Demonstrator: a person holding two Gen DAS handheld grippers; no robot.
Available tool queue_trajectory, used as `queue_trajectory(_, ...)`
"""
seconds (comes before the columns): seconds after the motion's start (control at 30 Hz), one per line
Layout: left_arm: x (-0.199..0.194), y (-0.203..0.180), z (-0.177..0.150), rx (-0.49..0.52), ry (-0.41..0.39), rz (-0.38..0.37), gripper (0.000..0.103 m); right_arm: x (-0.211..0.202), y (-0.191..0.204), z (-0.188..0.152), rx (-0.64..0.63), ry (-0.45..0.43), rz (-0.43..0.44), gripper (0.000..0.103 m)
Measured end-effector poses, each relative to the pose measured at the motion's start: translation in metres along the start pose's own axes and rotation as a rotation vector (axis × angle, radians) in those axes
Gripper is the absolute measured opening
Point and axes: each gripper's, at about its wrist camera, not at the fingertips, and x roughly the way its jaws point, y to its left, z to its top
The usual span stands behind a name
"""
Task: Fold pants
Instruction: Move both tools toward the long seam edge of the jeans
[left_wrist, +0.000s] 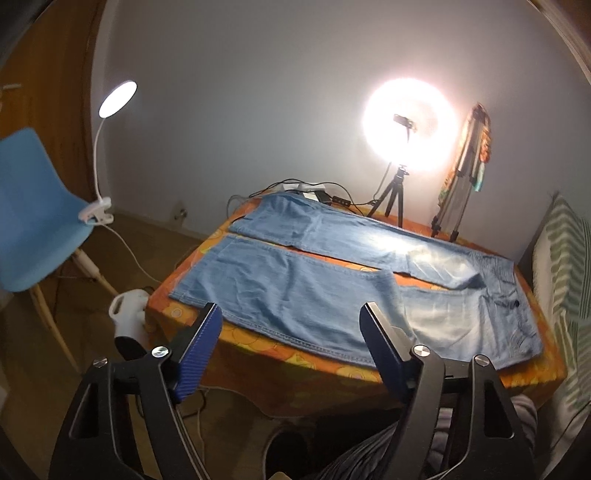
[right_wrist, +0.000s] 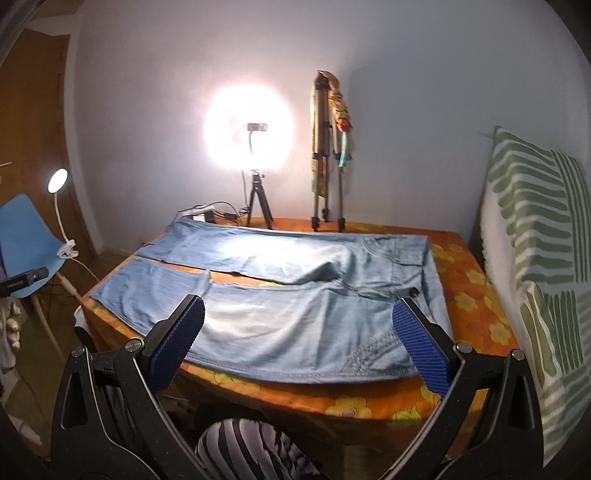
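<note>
Light blue jeans lie spread flat on a table with an orange flowered cloth, legs to the left, waist to the right. The near leg has a small fold near its inner seam. In the right wrist view the jeans fill the table. My left gripper is open and empty, held above the near edge over the near leg. My right gripper is open and empty, held above the near edge over the thigh and waist area.
A bright ring light on a small tripod and a folded tripod stand at the table's back, with a power strip and cables. A blue chair with a clip lamp stands left. A green striped cushion is right.
</note>
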Motion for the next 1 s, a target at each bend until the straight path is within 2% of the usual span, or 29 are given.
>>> queue_trajectory(0.23,0.043,0.011,0.047,0.006,0.034,0.053,0.063,0.050,-0.005,0.056,-0.045,0.022,0.021,0.100)
queue_trajectory(0.37,0.081,0.015,0.086,-0.021,0.053,0.064,0.060,0.110,-0.011,0.088,-0.040,0.080,0.057,0.095)
queue_trajectory(0.53,0.131,0.015,0.134,-0.031,0.091,0.087,0.060,0.196,-0.013,0.116,-0.072,0.172,0.069,0.083)
queue_trajectory(0.67,0.173,0.013,0.180,-0.036,0.119,0.114,0.060,0.260,-0.015,0.139,-0.080,0.206,0.093,0.082)
queue_trajectory(0.83,0.237,0.001,0.225,-0.037,0.166,0.124,0.060,0.324,-0.017,0.151,-0.093,0.214,0.101,0.082)
queue_trajectory(1.0,0.319,-0.013,0.236,-0.039,0.247,0.119,0.060,0.395,-0.017,0.143,-0.151,0.263,0.121,0.081)
